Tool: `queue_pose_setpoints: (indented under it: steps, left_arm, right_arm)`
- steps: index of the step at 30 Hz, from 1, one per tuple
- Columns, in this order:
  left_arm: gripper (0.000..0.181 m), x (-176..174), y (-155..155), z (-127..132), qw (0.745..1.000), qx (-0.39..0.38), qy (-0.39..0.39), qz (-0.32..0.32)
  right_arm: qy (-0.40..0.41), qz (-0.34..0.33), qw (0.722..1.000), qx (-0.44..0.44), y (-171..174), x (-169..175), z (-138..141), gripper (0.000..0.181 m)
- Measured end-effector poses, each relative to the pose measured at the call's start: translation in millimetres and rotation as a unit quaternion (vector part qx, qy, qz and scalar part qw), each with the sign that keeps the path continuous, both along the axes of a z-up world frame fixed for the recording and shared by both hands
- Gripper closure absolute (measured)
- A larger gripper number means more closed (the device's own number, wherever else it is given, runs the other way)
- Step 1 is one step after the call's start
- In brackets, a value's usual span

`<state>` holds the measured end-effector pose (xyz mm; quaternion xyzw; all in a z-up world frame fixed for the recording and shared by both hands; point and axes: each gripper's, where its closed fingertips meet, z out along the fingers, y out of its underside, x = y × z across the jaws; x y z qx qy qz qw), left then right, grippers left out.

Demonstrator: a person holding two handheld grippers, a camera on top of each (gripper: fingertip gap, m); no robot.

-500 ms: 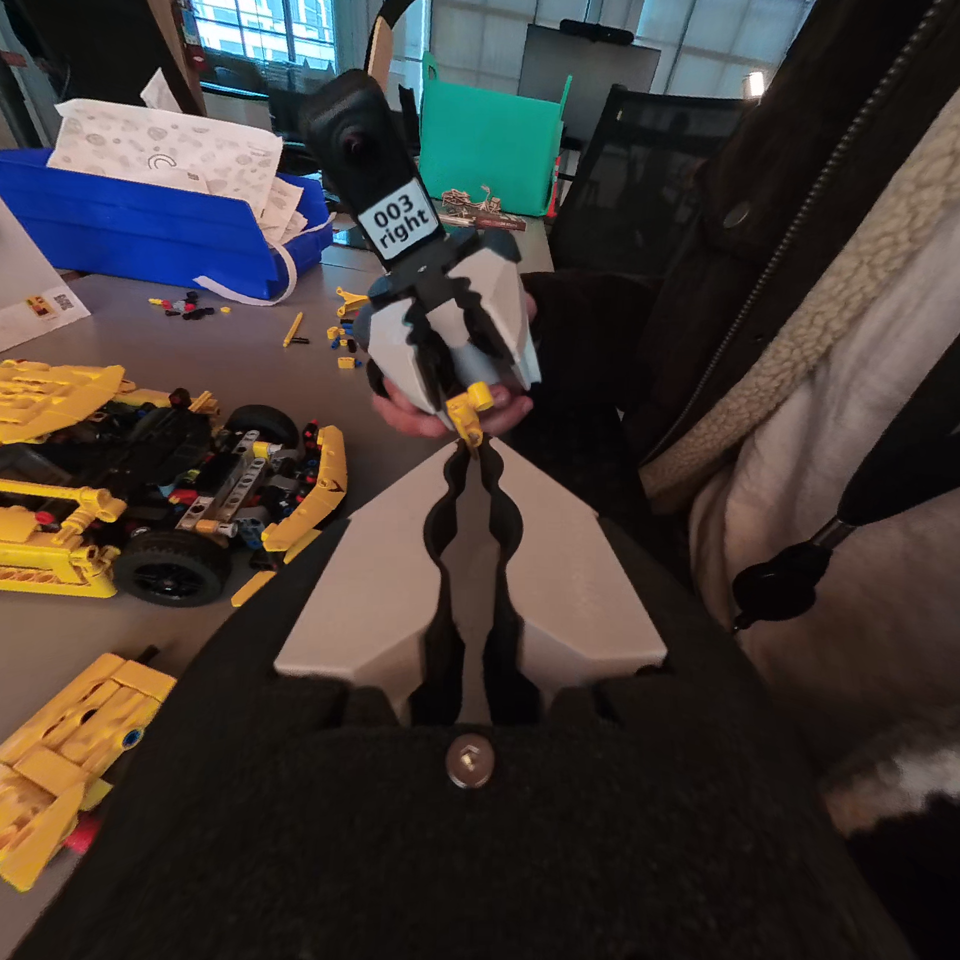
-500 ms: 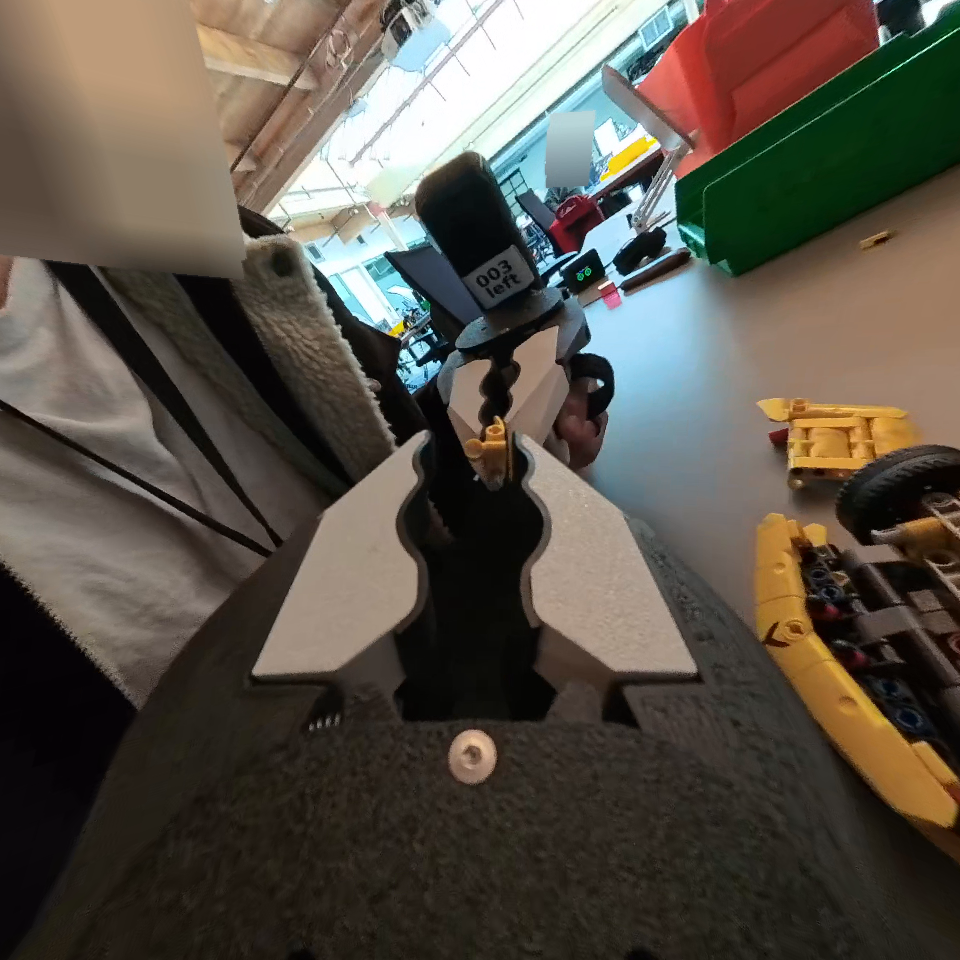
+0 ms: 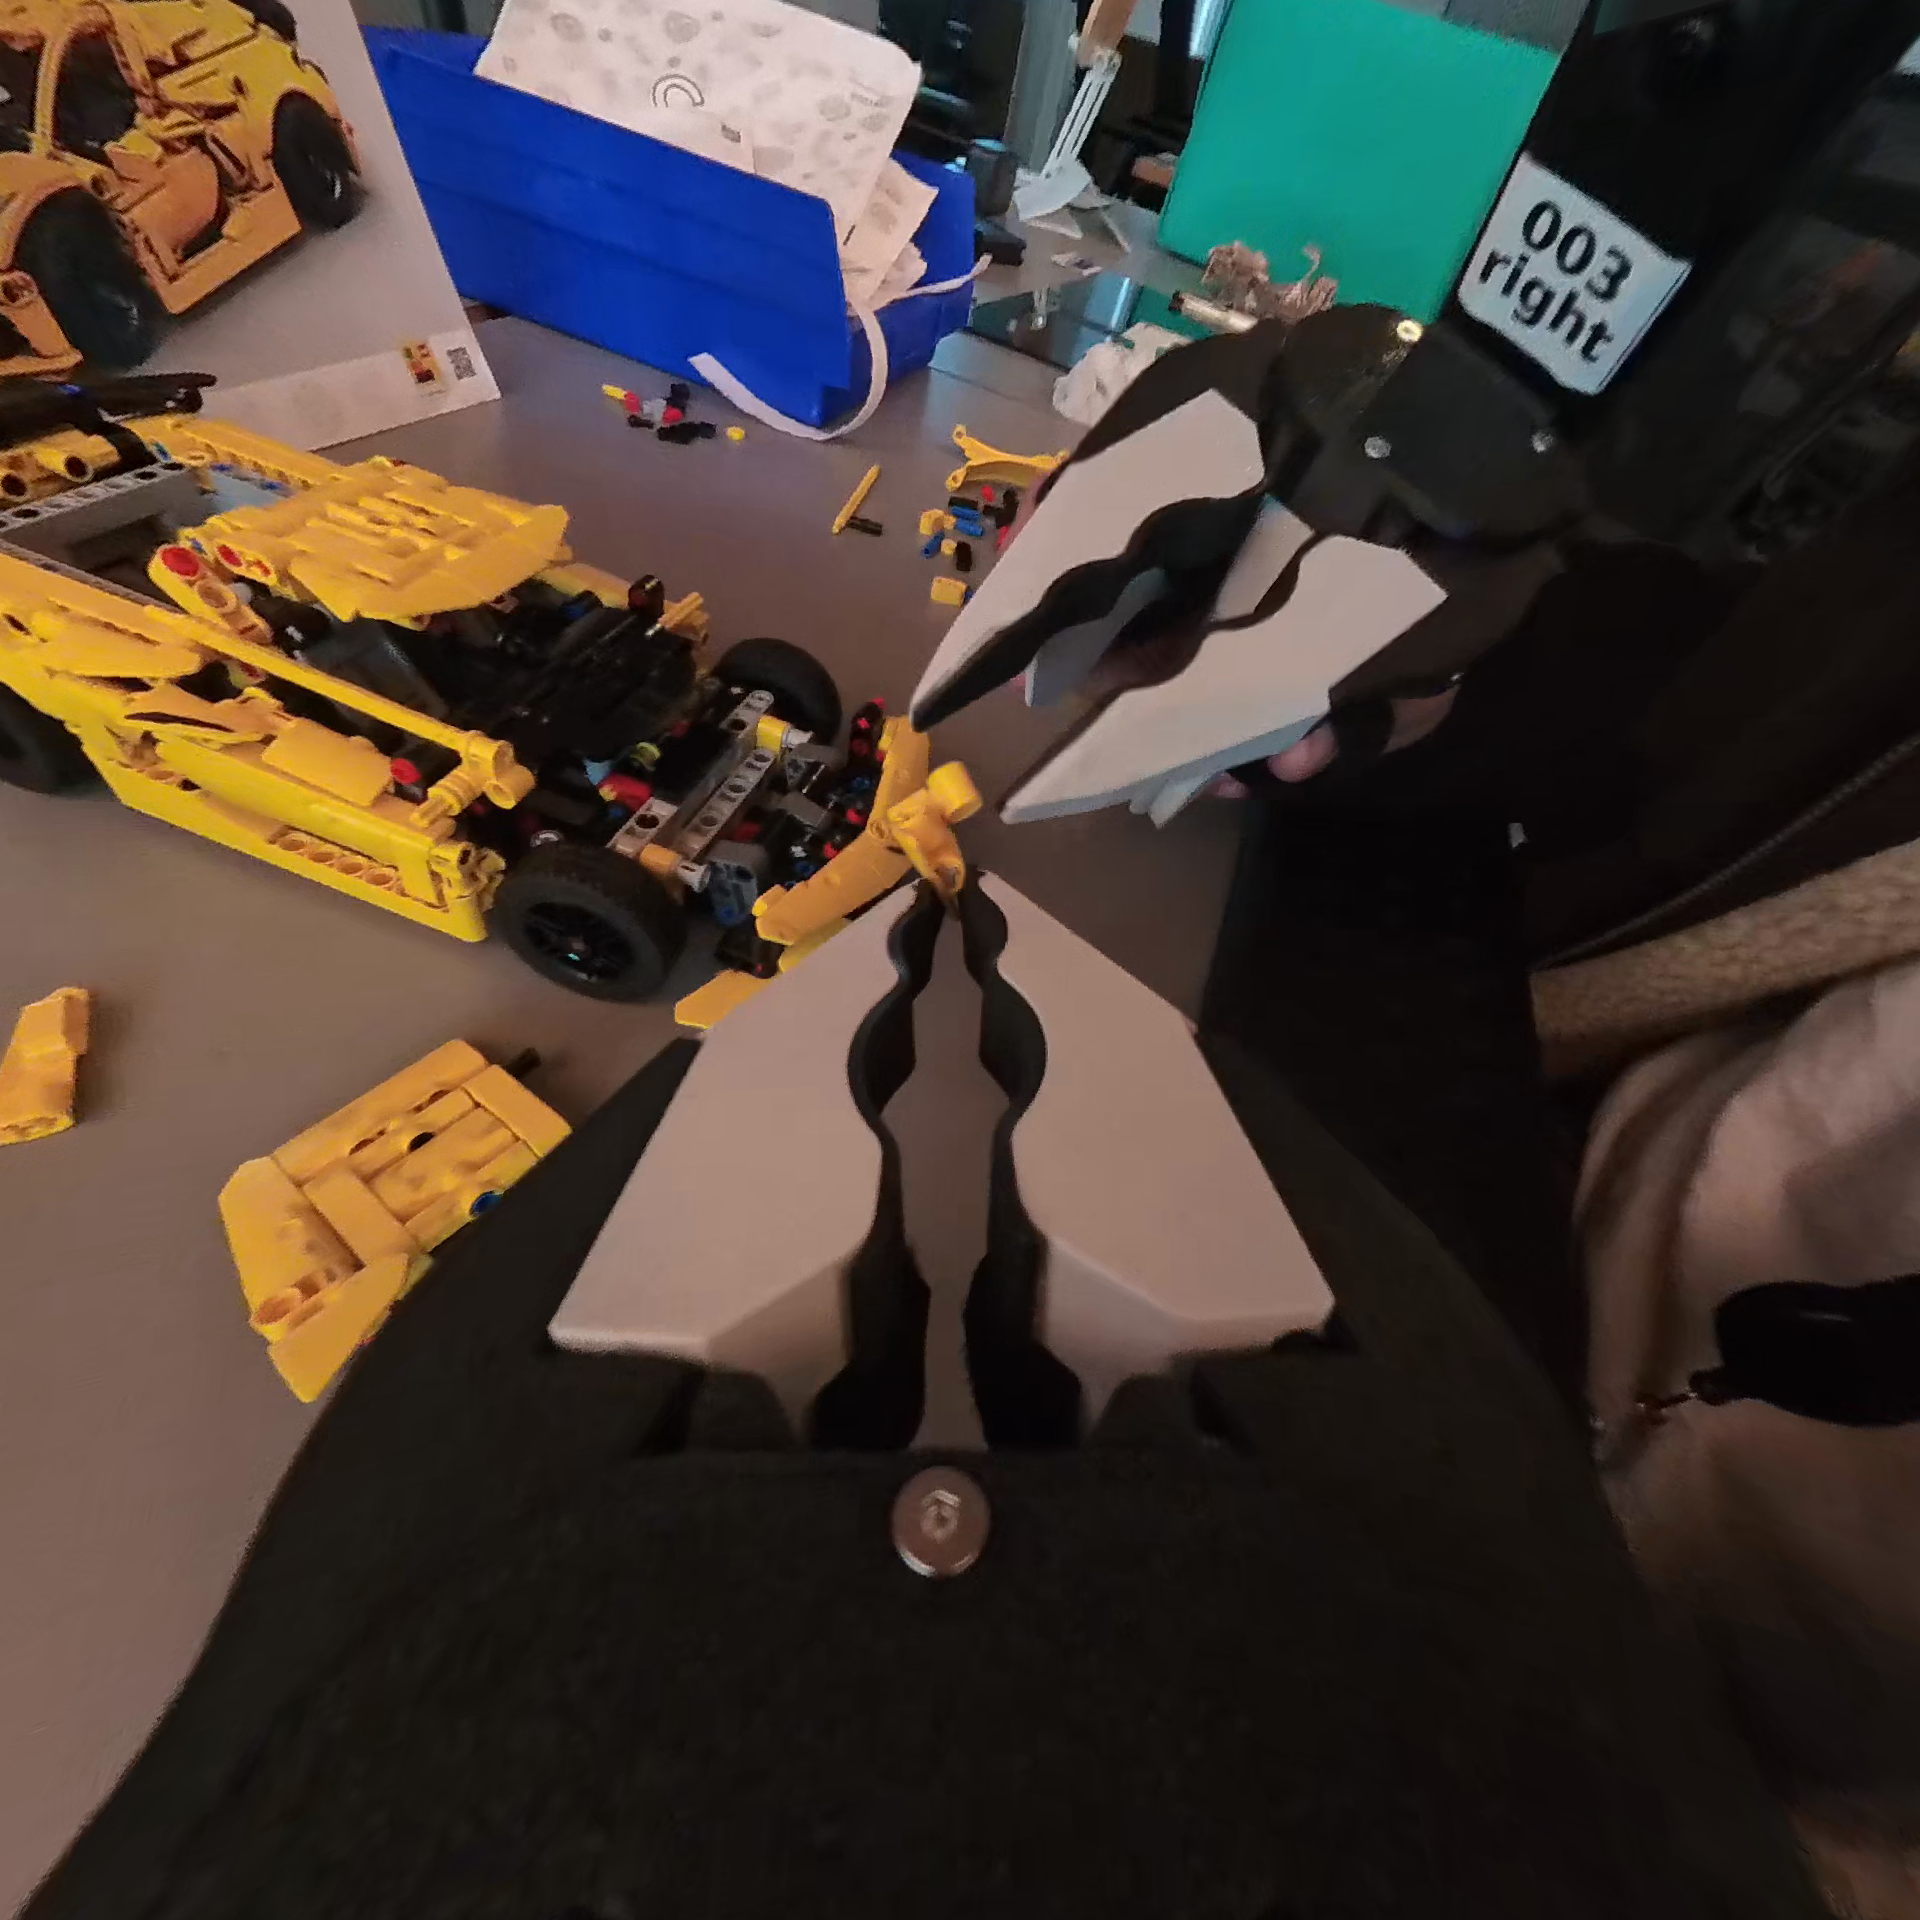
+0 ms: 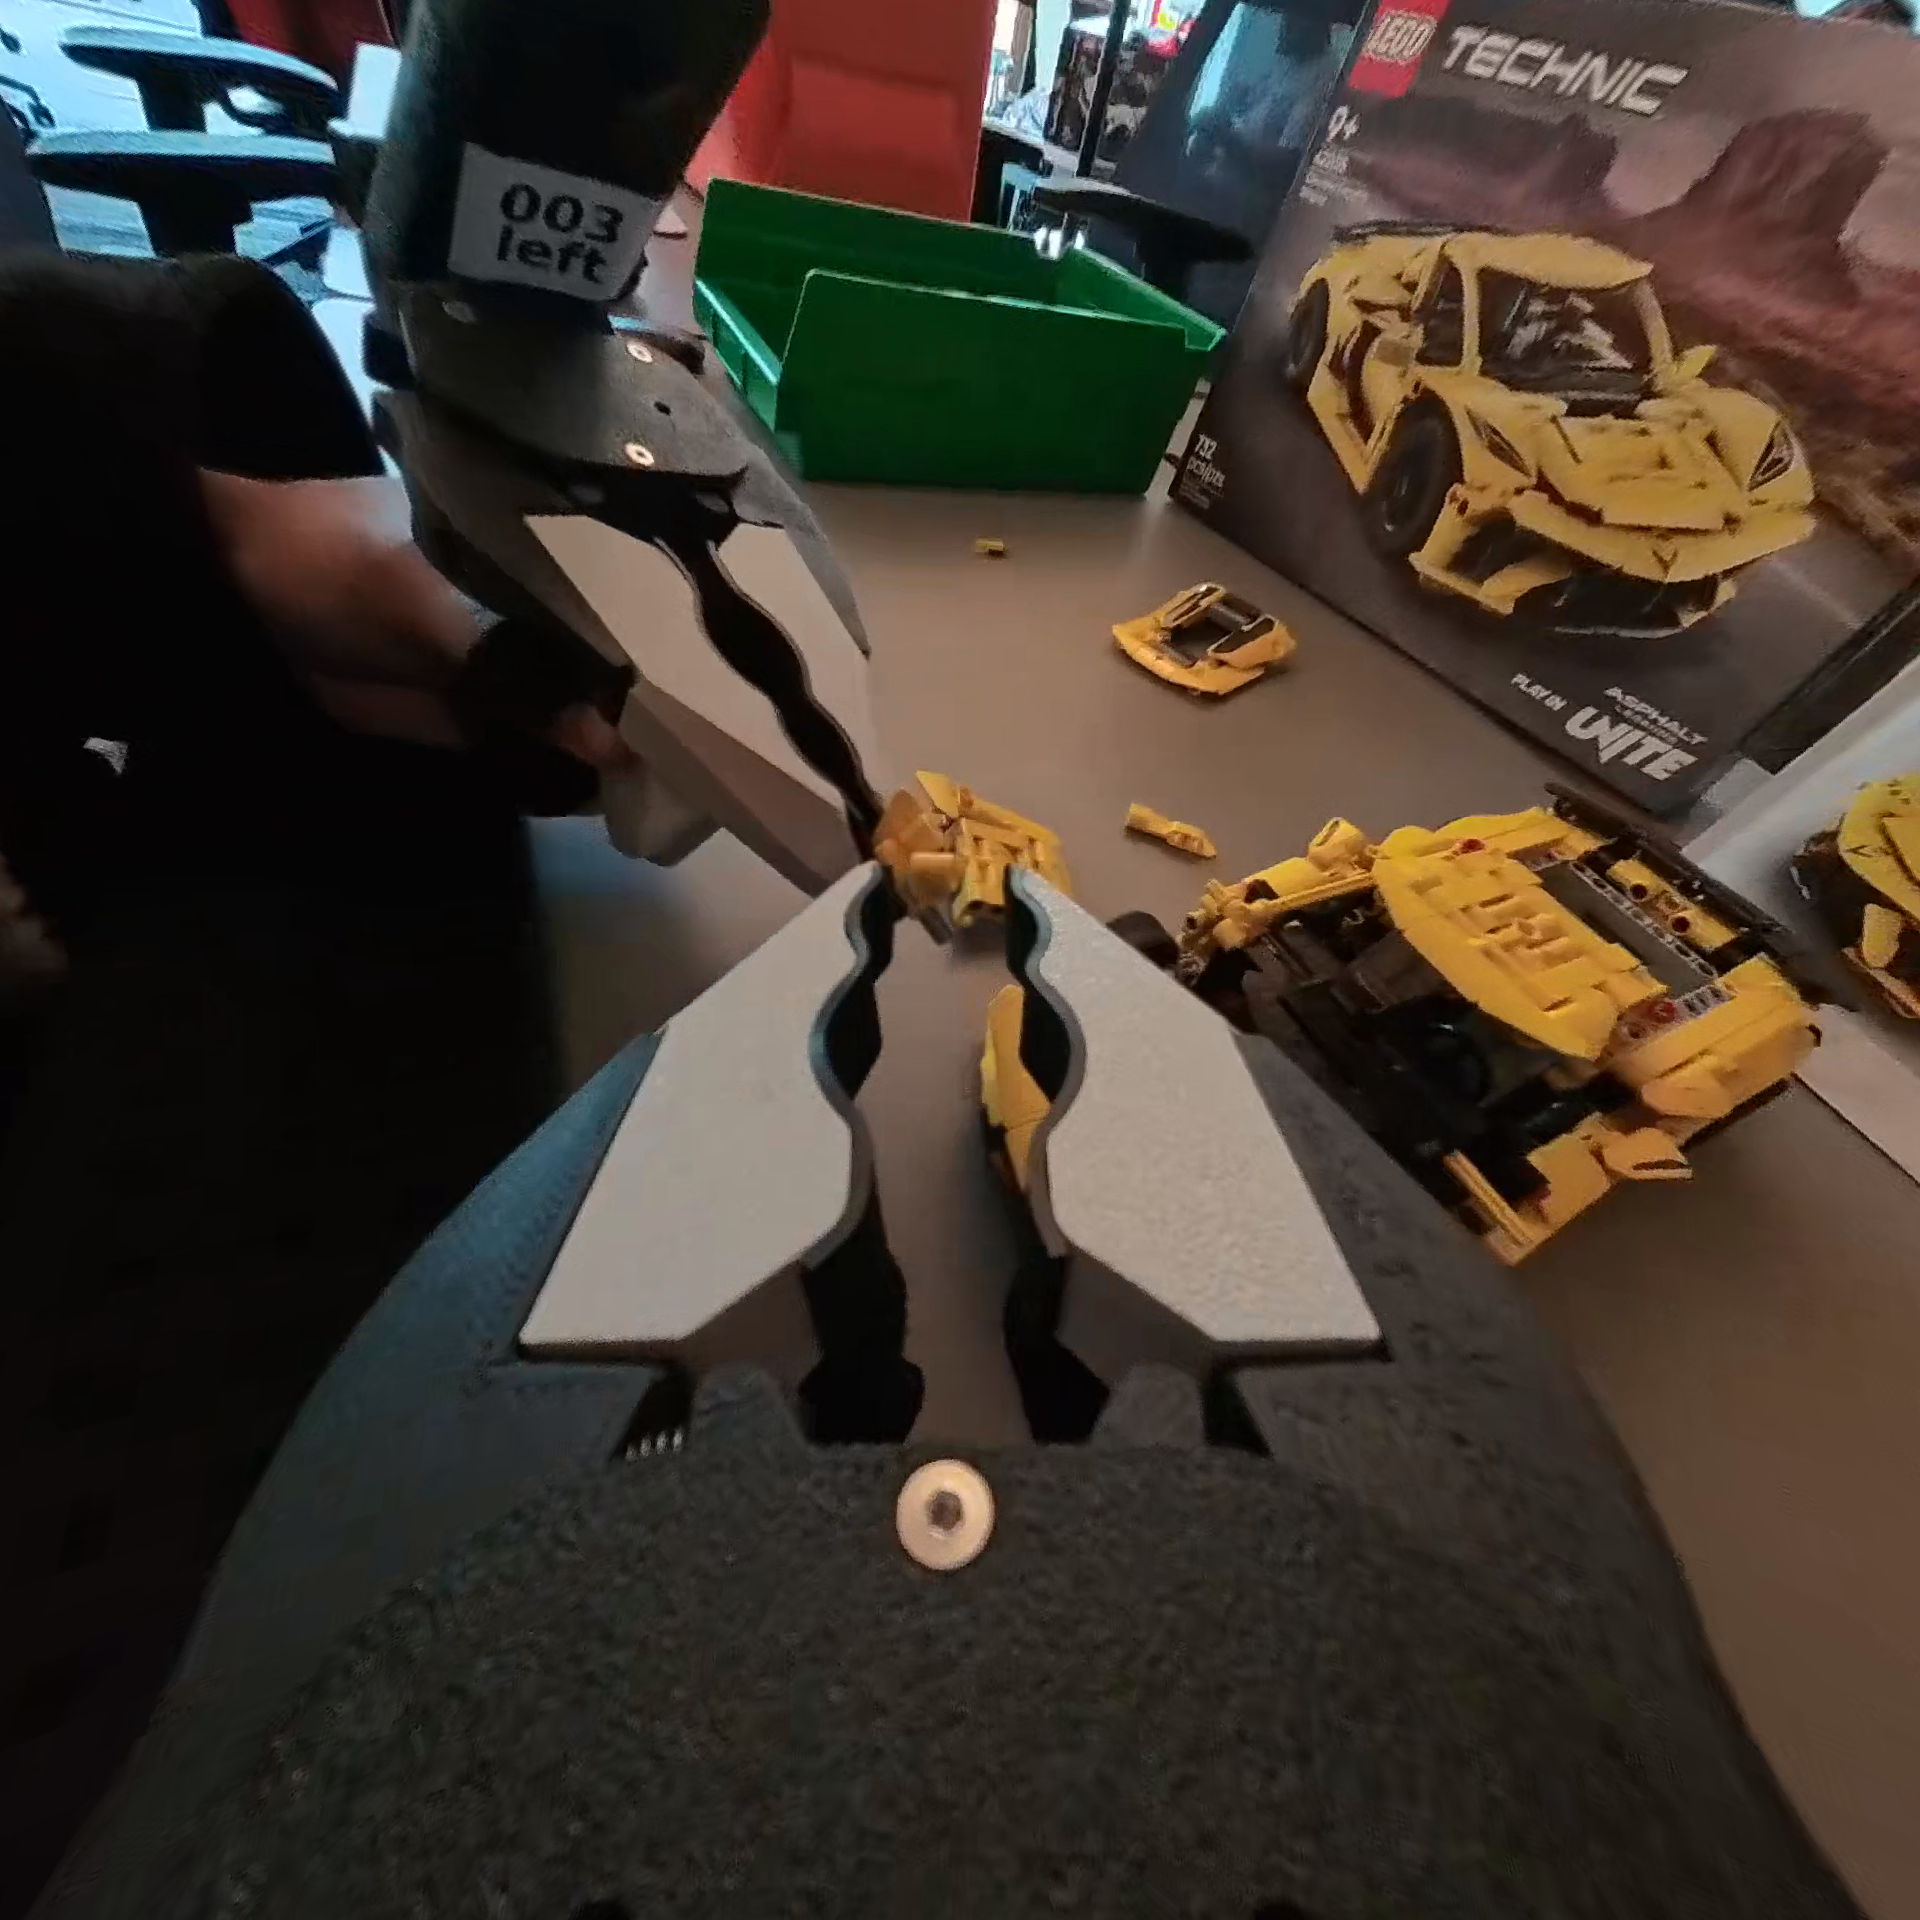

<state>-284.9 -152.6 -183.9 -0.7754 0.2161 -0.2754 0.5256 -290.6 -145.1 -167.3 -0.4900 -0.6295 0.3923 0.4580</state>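
With the left claw [image 3: 951, 883], gripping a small yellow plastic connector piece [image 3: 935, 821] by its lower end, jaws drawn nearly together on it, the piece's rounded head sticking up and out past the tips. Holding that piece in the air above the grey worktop [image 3: 156, 1351], just in front of the nose of the partly built yellow and black brick car [image 3: 416, 707]. Keeping the right claw [image 3: 966, 764] spread wide and gripping nothing, its two tips lying just beside the piece's head, one above and one to the side; touching or apart cannot be told. Looking along the right claw's own camera, seeing the gap between its jaws plainly, with the left claw [image 4: 868, 821] coming in from the upper left and the piece at its tip merging with yellow parts behind it, so not separable there. Showing a short stem and a knobbed cross-end on the piece, glossy and rigid by the look of it. Lying around: a flat yellow panel assembly [image 3: 384, 1184] near the left claw, a scatter of tiny loose bricks [image 3: 966, 520] farther back, a blue plastic bin [image 3: 644, 229] stuffed with paper, a green plastic bin [image 4: 935, 384], and the tall printed cardboard box [image 4: 1558, 364] picturing a yellow car, standing behind the model [image 4: 1507, 987].
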Motion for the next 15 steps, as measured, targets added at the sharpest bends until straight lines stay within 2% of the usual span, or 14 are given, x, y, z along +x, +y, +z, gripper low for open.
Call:
queue_pose_setpoints:
  steps: [7, 9, 15]
  left_arm:
    - [0.177, -2, 3, -4, 0.999, 0.006, 0.035, 0.018]
    - [0.177, -3, 6, -6, 0.999, -0.006, 0.031, 0.031]
    - [0.180, -20, 19, -7, 0.994, -0.034, -0.009, 0.108]
  right_arm:
    - [-0.020, -0.008, 1.000, 0.009, 1, -5, -8, 0.174]
    - [-0.029, -0.017, 0.999, 0.040, 4, -6, -10, 0.174]
    - [-0.040, -0.103, 0.988, 0.104, 16, -13, -11, 0.175]
